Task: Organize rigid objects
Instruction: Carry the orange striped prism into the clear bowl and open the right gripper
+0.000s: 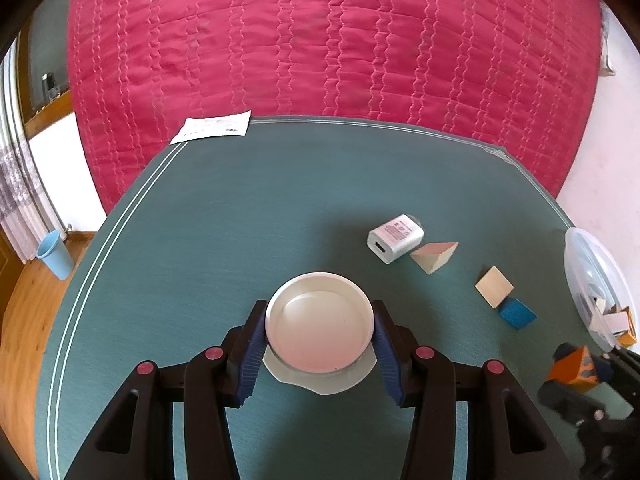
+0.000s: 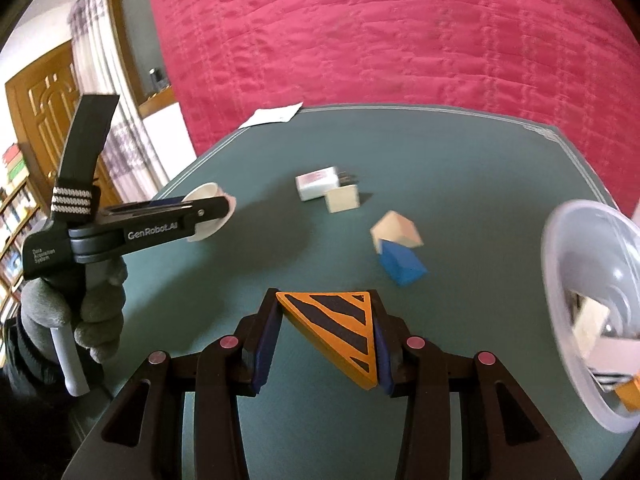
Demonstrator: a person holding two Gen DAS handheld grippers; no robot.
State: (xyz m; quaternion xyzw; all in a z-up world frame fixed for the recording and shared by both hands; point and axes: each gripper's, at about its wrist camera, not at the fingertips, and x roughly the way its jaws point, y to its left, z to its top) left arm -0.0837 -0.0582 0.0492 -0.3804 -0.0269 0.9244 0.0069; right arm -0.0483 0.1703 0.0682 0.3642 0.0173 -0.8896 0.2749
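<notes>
While both fingers grip, the left gripper (image 1: 320, 354) a white dish (image 1: 320, 322), the right gripper (image 2: 326, 344) an orange wedge (image 2: 336, 332), four pieces beyond them await the clear bowl (image 2: 560, 280).

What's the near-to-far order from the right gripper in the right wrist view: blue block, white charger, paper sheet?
From the right gripper, which is shut on the orange striped wedge:
1. Blue block, just ahead, slightly right.
2. White charger, mid-table, ahead.
3. Paper sheet, far table edge, ahead-left.
</notes>
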